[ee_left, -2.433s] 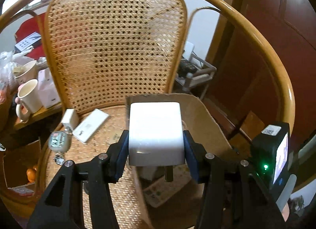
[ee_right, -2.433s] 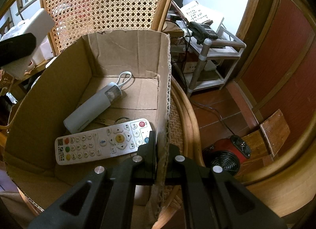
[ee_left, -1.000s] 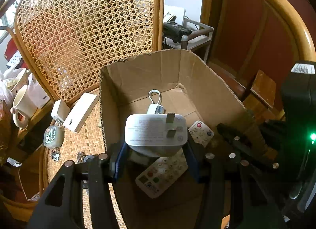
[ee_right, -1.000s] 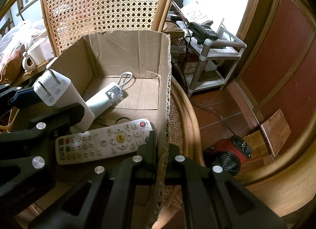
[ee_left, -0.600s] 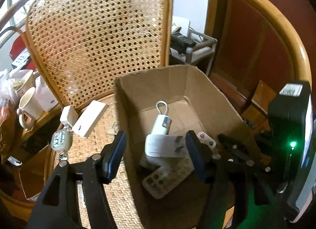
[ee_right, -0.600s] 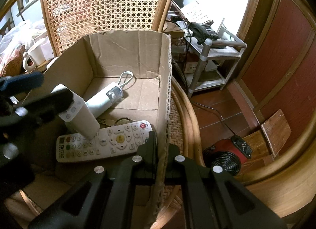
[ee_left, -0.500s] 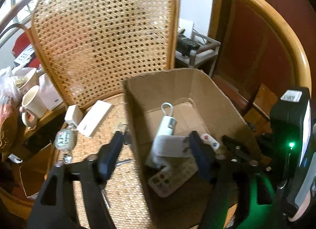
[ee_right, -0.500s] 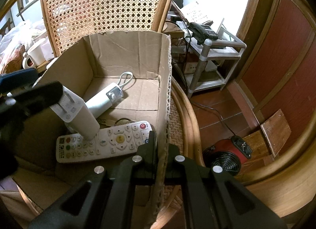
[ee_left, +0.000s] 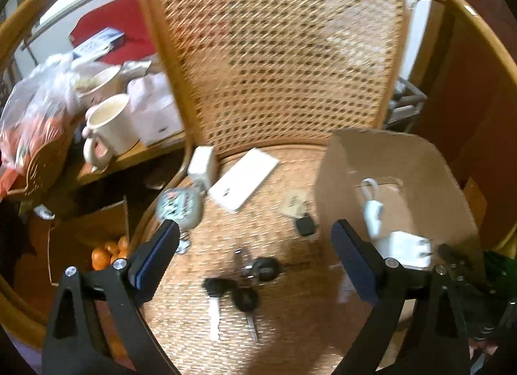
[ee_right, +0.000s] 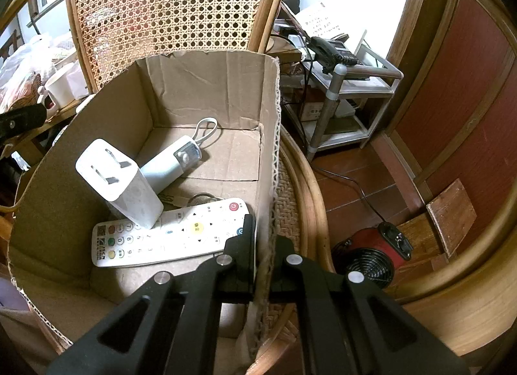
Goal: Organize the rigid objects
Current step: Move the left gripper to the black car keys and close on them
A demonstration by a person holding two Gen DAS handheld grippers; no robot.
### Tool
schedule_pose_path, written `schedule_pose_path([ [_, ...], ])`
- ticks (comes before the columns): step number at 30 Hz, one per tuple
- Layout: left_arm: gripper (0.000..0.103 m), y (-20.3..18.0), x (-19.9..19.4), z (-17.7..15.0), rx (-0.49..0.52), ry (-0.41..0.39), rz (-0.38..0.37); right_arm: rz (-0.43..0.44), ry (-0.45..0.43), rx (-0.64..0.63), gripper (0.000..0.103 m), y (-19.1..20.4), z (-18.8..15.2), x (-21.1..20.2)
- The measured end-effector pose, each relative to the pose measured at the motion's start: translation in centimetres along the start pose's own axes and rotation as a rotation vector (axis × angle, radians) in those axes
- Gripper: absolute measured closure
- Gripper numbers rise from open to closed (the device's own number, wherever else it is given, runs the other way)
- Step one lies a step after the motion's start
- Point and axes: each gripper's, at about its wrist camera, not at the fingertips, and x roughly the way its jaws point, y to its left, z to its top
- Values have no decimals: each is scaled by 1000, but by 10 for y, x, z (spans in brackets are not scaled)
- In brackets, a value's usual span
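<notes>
Right gripper (ee_right: 262, 242) pinches the cardboard box (ee_right: 206, 84) wall; inside lie remote (ee_right: 168, 236), charger (ee_right: 118, 178), power bank (ee_right: 171, 163). Left gripper (ee_left: 255, 249), spread wide and empty, hovers over keys (ee_left: 240, 291) beside the box — a hasty grab could scatter them.

Left wrist view motion-blurred, right wrist view sharp, daylight glare, fisheye-warped dark corners

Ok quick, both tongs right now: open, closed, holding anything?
Left tongs: open, holding nothing.
Right tongs: closed on the cardboard box wall.
</notes>
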Motion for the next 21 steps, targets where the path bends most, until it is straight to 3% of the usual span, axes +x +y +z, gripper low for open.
schedule_pose_path([
  [11, 9, 23, 65, -21, 61, 238, 65, 0, 3, 2, 97, -1, 2, 1],
  [15, 10, 23, 73, -24, 90, 251, 72, 1, 3, 2, 97, -2, 2, 1],
  [21, 10, 11, 86, -32, 153, 312, 6, 0, 3, 2, 97, -2, 2, 1],
])
